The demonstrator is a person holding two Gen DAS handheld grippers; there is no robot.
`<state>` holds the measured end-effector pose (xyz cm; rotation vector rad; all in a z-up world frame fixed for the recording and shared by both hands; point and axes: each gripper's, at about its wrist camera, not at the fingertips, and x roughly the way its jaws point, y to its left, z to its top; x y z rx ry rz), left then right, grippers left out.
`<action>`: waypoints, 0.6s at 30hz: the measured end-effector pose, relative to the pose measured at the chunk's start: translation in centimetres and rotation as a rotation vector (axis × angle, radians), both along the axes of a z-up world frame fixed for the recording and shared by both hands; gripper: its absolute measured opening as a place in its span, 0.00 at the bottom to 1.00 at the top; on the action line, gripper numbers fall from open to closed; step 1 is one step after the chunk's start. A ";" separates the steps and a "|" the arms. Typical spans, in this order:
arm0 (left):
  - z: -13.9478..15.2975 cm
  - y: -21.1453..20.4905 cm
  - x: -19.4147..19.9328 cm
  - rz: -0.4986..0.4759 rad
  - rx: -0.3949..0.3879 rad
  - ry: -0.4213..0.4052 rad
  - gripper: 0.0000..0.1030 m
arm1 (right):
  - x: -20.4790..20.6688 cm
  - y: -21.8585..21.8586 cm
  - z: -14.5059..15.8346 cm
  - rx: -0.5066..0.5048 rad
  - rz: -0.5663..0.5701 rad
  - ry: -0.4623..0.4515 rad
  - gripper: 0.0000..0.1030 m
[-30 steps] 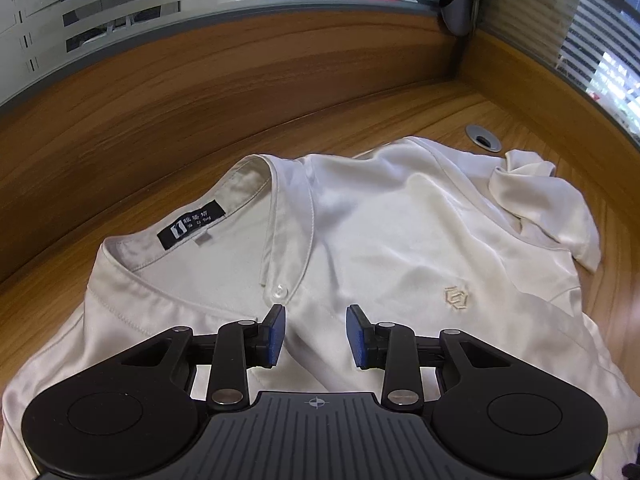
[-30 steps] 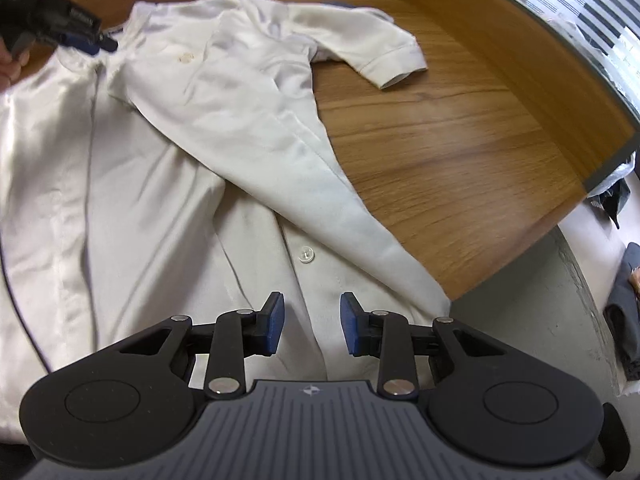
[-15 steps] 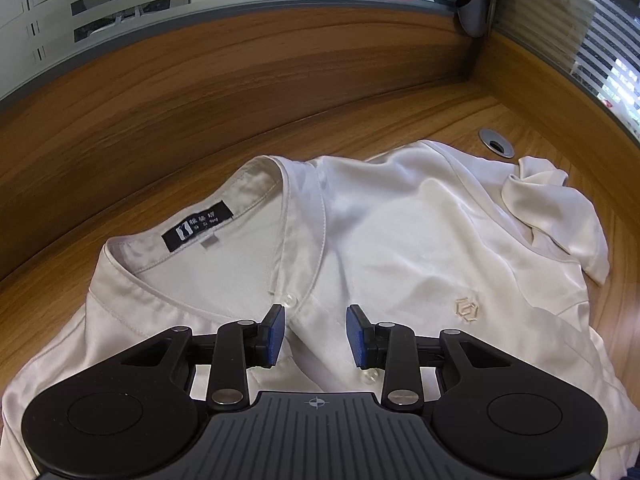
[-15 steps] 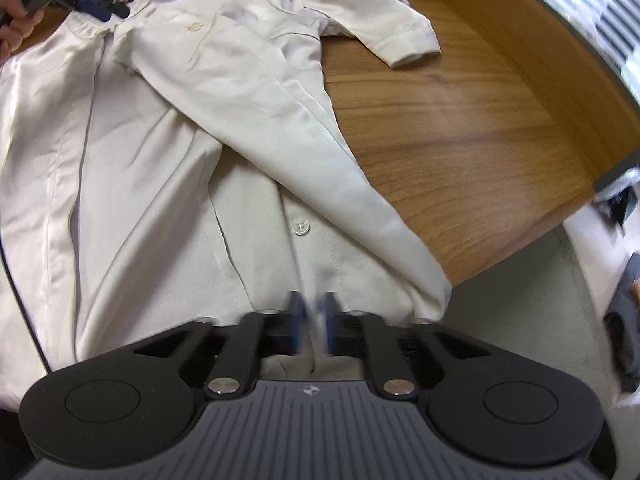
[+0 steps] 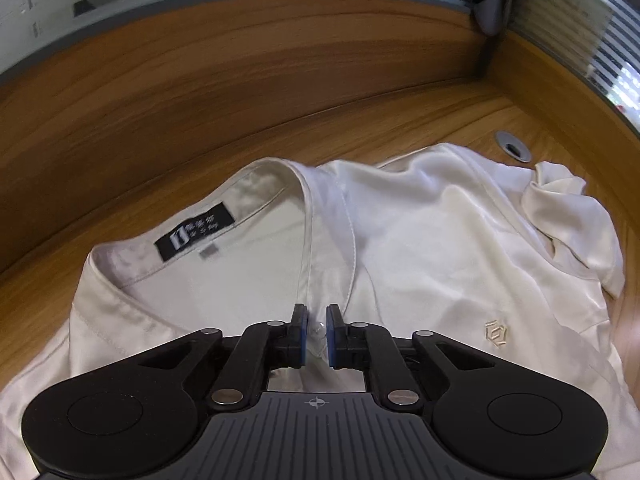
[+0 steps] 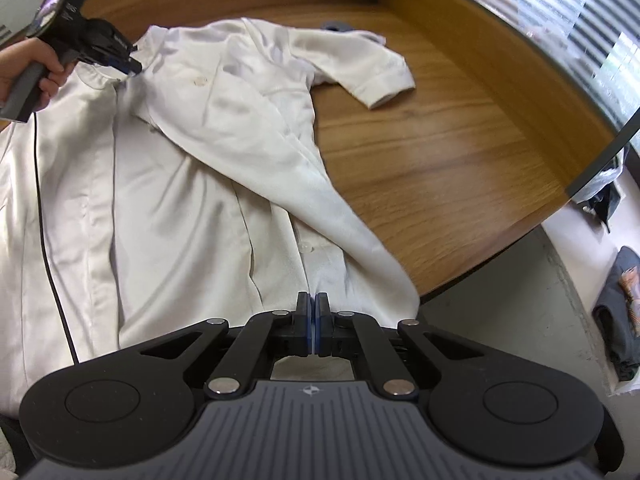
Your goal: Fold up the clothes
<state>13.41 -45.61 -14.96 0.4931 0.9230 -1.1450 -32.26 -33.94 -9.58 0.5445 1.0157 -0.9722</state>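
A cream satin button-up shirt (image 5: 440, 240) lies spread on the wooden table, collar and black neck label (image 5: 194, 236) toward the back panel. My left gripper (image 5: 317, 332) is closing its jaws on the front placket just below the collar, with fabric and a clear button (image 5: 318, 328) pinched between the blue pads. In the right wrist view that same left gripper (image 6: 134, 68) sits at the top of the shirt (image 6: 180, 200). My right gripper (image 6: 314, 328) is shut on the bottom hem at the placket, which is raised slightly. The short sleeve (image 6: 376, 76) lies out on the table.
A wooden back panel (image 5: 240, 80) rises behind the collar, with a grey cable grommet (image 5: 513, 148) near the corner. The table edge (image 6: 500, 248) runs diagonally right of the hem, with floor and dark clothes (image 6: 620, 312) beyond. A hand (image 6: 40, 68) holds the left gripper.
Both grippers went from open to closed on the shirt's placket, the right first, then the left. The right gripper has lifted with the hem; the left edged forward over the button.
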 end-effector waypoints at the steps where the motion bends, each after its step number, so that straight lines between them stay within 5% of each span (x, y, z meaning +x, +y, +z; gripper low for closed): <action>1: 0.4 0.1 0.0 0.000 -0.013 -0.006 0.11 | 0.0 0.2 0.3 -0.004 0.001 0.001 0.01; 10: 5.4 -0.1 0.5 0.003 -0.120 -0.021 0.11 | -1.4 1.1 2.7 -0.038 -0.006 0.013 0.00; 18: 6.9 0.0 0.6 -0.042 -0.107 -0.074 0.11 | -1.3 4.2 4.5 0.044 0.045 -0.071 0.00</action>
